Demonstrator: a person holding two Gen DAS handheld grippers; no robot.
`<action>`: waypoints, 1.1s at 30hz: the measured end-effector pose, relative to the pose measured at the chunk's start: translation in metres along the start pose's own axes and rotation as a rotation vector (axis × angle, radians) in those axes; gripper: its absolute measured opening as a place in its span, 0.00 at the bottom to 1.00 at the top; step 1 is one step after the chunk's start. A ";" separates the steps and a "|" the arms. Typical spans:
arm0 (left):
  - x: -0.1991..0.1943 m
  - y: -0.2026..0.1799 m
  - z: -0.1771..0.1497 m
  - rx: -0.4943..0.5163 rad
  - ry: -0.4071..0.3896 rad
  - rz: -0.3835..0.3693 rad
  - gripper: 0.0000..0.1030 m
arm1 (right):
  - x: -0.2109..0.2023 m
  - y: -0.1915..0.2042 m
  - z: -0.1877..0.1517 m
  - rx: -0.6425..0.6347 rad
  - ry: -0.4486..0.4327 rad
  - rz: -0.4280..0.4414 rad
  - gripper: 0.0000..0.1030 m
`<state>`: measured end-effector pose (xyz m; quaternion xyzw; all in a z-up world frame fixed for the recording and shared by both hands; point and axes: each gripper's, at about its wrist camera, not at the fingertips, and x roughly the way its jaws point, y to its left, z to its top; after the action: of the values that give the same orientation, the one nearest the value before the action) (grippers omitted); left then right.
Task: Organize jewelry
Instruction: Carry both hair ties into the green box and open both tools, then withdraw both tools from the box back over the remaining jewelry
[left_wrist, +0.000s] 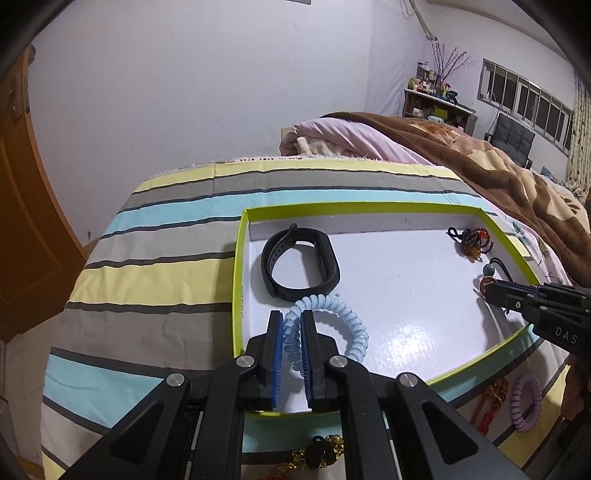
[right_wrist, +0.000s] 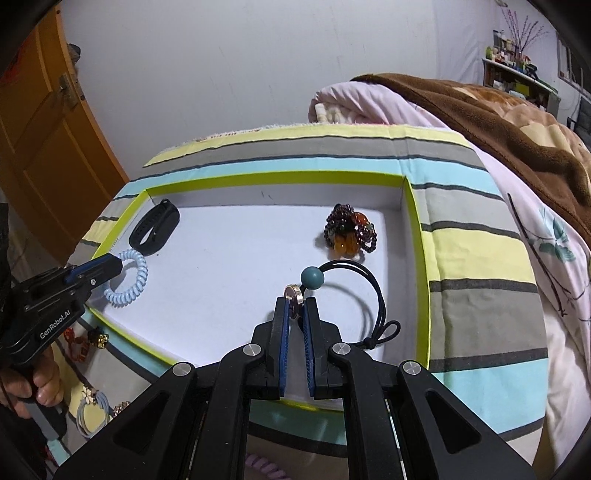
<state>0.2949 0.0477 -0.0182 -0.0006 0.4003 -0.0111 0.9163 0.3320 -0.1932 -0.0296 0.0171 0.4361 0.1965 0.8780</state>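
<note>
A shallow white tray with a lime-green rim (left_wrist: 238, 258) (right_wrist: 419, 236) lies on the striped bedspread. My left gripper (left_wrist: 292, 317) (right_wrist: 120, 266) is shut on a pale blue spiral hair tie (left_wrist: 343, 314) (right_wrist: 136, 275), low over the tray's near left part. A black wristband (left_wrist: 295, 258) (right_wrist: 155, 229) lies just beyond it. My right gripper (right_wrist: 294, 304) (left_wrist: 489, 291) is shut on the metal disc (right_wrist: 293, 295) of a black cord hair tie with a teal bead (right_wrist: 312, 277) (left_wrist: 489, 270); its cord (right_wrist: 376, 295) loops down onto the tray floor. A dark red and amber bead bracelet (right_wrist: 351, 230) (left_wrist: 474, 240) sits at the far right.
More jewelry lies on the bedspread in front of the tray: a lilac spiral tie (left_wrist: 526, 402), a red tassel charm (left_wrist: 493, 402), a gold and black piece (left_wrist: 321, 452), a white hair tie (right_wrist: 92, 413). A brown blanket (left_wrist: 480, 155) rises to the right. A hand (right_wrist: 37, 384) grips the left gripper.
</note>
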 end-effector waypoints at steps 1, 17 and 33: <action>0.000 -0.001 0.000 0.004 0.002 0.001 0.09 | 0.000 0.001 0.000 -0.003 0.002 -0.001 0.09; -0.031 0.000 -0.009 -0.019 -0.055 -0.018 0.12 | -0.036 0.013 -0.014 -0.032 -0.073 -0.008 0.15; -0.126 -0.014 -0.075 -0.024 -0.190 -0.020 0.12 | -0.120 0.051 -0.077 -0.089 -0.222 -0.032 0.32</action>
<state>0.1544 0.0372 0.0232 -0.0166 0.3117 -0.0157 0.9499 0.1904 -0.2006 0.0241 -0.0073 0.3271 0.1984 0.9239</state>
